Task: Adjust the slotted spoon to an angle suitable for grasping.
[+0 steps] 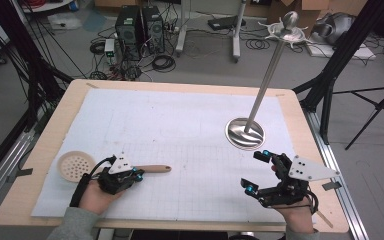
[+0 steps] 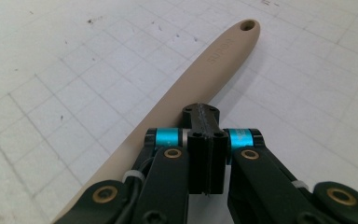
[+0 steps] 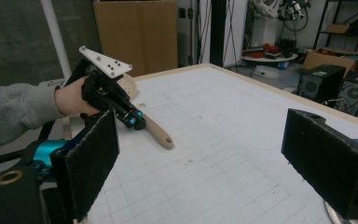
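A beige skimmer spoon lies on the white gridded mat at the front left, its perforated round head (image 1: pixel 75 166) to the left and its handle (image 1: pixel 156 169) pointing right. My left gripper (image 1: pixel 137 175) sits over the handle's near part with its jaws shut, pads pressed together and nothing seen between them. In the left gripper view the tip (image 2: pixel 200 113) rests just over the handle (image 2: pixel 214 65). At the front right my right gripper (image 1: pixel 255 172) stands open and holds nothing. The right gripper view shows its wide-apart pads (image 3: pixel 91 163) and, farther off, the left gripper (image 3: pixel 137 122).
A metal stand with a round base (image 1: pixel 245 133) and a tall pole (image 1: pixel 267 75) rises at the right rear of the mat. The wooden table edge (image 1: pixel 45 145) frames the mat. Computers, cables and tripod legs occupy the floor beyond.
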{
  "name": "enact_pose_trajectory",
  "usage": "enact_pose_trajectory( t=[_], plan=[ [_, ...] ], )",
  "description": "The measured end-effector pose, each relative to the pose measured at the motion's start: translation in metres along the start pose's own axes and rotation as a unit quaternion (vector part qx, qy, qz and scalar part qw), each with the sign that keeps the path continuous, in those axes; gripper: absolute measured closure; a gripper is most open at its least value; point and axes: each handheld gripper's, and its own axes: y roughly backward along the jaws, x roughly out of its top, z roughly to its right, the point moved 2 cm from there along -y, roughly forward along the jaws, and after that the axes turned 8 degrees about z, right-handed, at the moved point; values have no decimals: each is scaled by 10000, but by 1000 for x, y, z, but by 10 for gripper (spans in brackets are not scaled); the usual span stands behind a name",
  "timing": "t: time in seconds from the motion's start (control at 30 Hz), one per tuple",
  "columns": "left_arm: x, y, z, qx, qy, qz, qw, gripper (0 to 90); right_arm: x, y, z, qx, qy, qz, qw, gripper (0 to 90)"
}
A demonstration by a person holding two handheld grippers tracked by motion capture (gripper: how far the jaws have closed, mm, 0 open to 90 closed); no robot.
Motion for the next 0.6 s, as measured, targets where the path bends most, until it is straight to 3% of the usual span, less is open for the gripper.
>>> enact_pose_trajectory(
  t=[0.13, 0.3, 0.47, 0.6],
  plan=[
    [6, -10, -6, 35, 46, -8, 10000, 896, 1, 0, 0, 8, 19, 26, 10000, 102],
    [12, -20, -9, 161, -92, -19, 9998, 896, 1, 1, 0, 11, 19, 49, 10000, 102],
    [15, -25, -14, 217, -14, 14, 9998, 896, 0, -1, 0, 22, 29, -16, 10000, 102],
    [19, -32, -20, 411, 110, 19, 9991, 896, 0, -2, -1, 17, 19, -36, 10000, 102]
  ],
)
